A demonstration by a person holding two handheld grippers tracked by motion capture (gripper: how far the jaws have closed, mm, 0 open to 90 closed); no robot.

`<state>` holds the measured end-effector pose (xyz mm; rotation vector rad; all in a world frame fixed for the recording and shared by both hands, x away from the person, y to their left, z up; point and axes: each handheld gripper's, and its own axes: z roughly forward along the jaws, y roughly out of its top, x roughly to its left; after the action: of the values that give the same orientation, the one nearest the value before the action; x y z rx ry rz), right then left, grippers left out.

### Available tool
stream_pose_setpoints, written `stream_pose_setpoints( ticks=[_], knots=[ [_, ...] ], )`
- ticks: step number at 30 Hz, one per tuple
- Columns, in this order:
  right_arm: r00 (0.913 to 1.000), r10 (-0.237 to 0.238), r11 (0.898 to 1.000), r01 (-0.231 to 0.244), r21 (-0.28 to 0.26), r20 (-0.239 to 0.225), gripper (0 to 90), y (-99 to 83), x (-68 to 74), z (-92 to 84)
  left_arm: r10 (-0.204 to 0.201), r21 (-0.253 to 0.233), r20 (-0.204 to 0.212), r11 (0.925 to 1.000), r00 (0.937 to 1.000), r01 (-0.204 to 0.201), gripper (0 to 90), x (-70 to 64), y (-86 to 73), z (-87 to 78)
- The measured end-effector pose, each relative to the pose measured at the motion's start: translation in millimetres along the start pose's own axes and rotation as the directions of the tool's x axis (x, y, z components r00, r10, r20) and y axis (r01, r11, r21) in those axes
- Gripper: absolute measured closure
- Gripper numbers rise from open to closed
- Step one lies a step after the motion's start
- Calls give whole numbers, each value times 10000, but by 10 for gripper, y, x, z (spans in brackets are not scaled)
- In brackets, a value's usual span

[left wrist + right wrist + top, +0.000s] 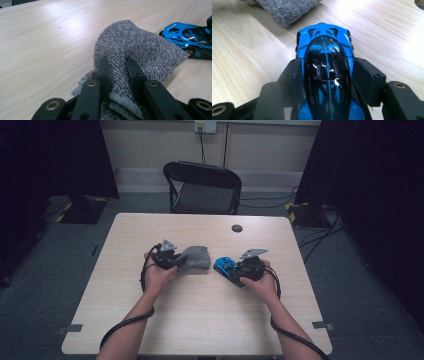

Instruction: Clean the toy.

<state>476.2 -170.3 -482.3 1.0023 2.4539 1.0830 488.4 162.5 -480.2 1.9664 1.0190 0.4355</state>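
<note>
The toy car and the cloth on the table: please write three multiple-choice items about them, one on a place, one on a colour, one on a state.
1. Where does the grey cloth lie, seen from the high view?
A. left of the toy car
B. on the chair
C. on the floor

2. Which colours has the toy car?
A. red and white
B. blue and black
C. all yellow

3. How does the right claw stand?
A. open, far from the car
B. shut on the cloth
C. shut on the car's sides

Answers:
1. A: the cloth rests on the table just left of the car, pinched by the left claw.
2. B: the body is blue and the roof glossy black.
3. C: both jaws press against the car's flanks.
</note>
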Motion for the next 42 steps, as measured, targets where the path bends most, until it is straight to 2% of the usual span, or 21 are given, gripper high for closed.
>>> stream_pose_setpoints(
  ticks=[4,8,10,14,20,25,27,29,32,34,36,38,41,42],
  knots=[
    [10000,-24,10000,24,0,66,418,-8,9,-9,143,-81,125,9999,9998,-142,758,-19,1,-75],
    [9999,59,10000,-59,-22,106,418,-18,14,-18,304,-306,548,9991,9980,-288,758,-71,7,-173],
    [9999,79,10000,-78,-37,130,419,-20,17,-19,350,-395,760,9987,9965,-321,758,-104,7,-219],
    [9999,102,9999,-100,-95,132,418,-24,16,-16,727,-441,1104,9967,9912,-682,757,-213,-12,-296],
    [9998,148,9998,-147,-93,92,417,-16,10,-10,1144,-238,1861,9934,9758,-1119,757,-446,-119,-346],
    [9994,334,9991,-332,-257,85,417,-25,3,-1,1288,48,2374,9910,9628,-1337,756,-637,-242,-337],
    [9992,407,9990,-406,-187,59,417,-16,-2,-4,1509,167,2518,9869,9559,-1602,756,-692,-268,-327],
    [9997,254,9997,-253,-77,56,411,-6,0,-2,1529,197,2574,9864,9541,-1634,755,-746,-290,-319],
    [9996,270,9996,-271,-25,-115,362,13,-6,11,1518,176,2728,9865,9500,-1627,755,-811,-315,-314],
    [9998,111,9999,-111,18,-154,333,21,-4,14,1516,174,2884,9864,9454,-1634,755,-869,-333,-301],
    [9994,34,9999,-39,-155,-332,326,27,-6,1,1604,222,2995,9843,9405,-1750,754,-919,-340,-293],
    [9996,-60,9999,56,-150,-270,306,39,-11,-21,1726,175,3047,9823,9367,-1867,753,-969,-344,-281],
    [9993,-106,9993,94,-358,-352,304,52,-9,-88,1753,256,3068,9810,9355,-1922,751,-1014,-357,-260],
    [9990,-93,9989,73,-472,-439,310,55,-7,-120,1644,246,3133,9832,9353,-1810,751,-1023,-364,-250]
  ],
)
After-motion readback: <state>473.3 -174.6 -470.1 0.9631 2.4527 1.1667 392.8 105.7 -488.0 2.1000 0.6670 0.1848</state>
